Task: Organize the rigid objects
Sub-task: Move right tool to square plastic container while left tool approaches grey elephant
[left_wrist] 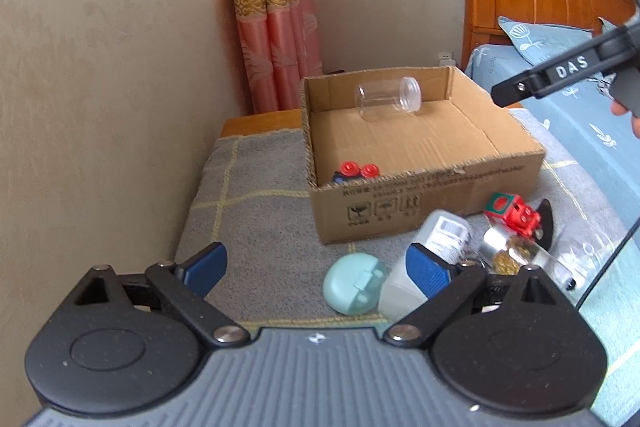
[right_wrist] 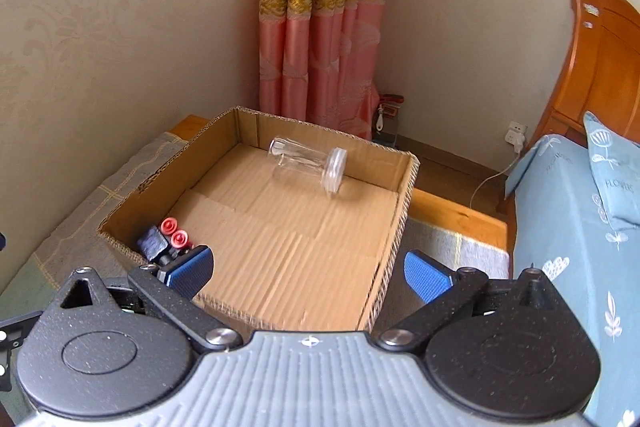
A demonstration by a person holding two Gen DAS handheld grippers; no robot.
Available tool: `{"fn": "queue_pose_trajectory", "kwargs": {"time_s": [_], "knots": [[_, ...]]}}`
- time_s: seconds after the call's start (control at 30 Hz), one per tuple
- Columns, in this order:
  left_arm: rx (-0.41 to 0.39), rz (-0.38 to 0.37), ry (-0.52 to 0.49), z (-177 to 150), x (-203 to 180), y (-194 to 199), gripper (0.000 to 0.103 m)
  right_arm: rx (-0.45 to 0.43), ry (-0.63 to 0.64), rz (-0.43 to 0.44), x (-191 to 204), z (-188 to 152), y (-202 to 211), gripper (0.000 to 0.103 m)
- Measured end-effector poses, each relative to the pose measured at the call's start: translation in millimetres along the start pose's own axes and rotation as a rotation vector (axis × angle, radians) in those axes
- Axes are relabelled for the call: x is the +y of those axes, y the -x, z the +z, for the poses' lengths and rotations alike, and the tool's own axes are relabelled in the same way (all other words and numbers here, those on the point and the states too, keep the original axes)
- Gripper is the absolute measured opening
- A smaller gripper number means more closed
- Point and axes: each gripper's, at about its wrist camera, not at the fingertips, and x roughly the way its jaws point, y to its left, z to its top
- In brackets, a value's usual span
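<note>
The left gripper [left_wrist: 316, 267] hangs wide and empty over a mint clamshell case [left_wrist: 354, 283] on the grey blanket [left_wrist: 248, 227], beside the cardboard box [left_wrist: 420, 203]. The case looks light, stiff and slick; pinch across its flat sides. The right gripper [right_wrist: 308, 267], also wide, holds nothing.

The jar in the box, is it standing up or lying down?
Lying down. The jar rests on its side on the box floor, lid pointing sideways.
</note>
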Motion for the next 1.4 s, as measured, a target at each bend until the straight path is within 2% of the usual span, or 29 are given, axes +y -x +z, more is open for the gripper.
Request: {"fn": "queue_pose_trajectory", "kwargs": {"time_s": [0.17, 0.33, 0.53, 0.63, 0.77, 0.97, 1.2, 1.4], "knots": [[0.026, -0.022, 0.003, -14.4, -6.3, 0.7, 0.096, 0.022, -0.059, 0.002, -3.7, -39.2, 8.7, 0.103], [0.027, -0.037, 0.014, -23.1, -11.1, 2.5, 0.096, 0.058, -0.12, -0.073, -3.6, -76.3, 2.5, 0.103], [0.014, -0.052, 0.008, -28.0, -18.4, 6.2, 0.096, 0.145, -0.277, -0.123, -16.1, -108.2, -15.2, 0.103], [0.007, -0.038, -0.016, -29.7, -24.3, 6.9, 0.096, 0.172, -0.313, -0.133, -17.2, -121.0, -23.3, 0.103], [0.018, -0.057, -0.011, -31.3, -26.0, 4.7, 0.096, 0.186, -0.346, -0.135, -18.3, -131.4, -20.8, 0.103], [0.033, -0.069, -0.012, -33.2, -30.2, -3.1, 0.096, 0.212, -0.321, -0.136, -10.8, -145.2, -4.6, 0.103], [0.051, -0.101, -0.014, -33.4, -40.7, -14.3, 0.096, 0.248, -0.229, -0.199, 6.3, -176.7, 6.3, 0.103], [0.068, -0.115, 0.004, -35.1, -51.1, -28.4, 0.096, 0.191, -0.254, -0.205, 12.9, -200.2, 23.9, 0.103]]}}
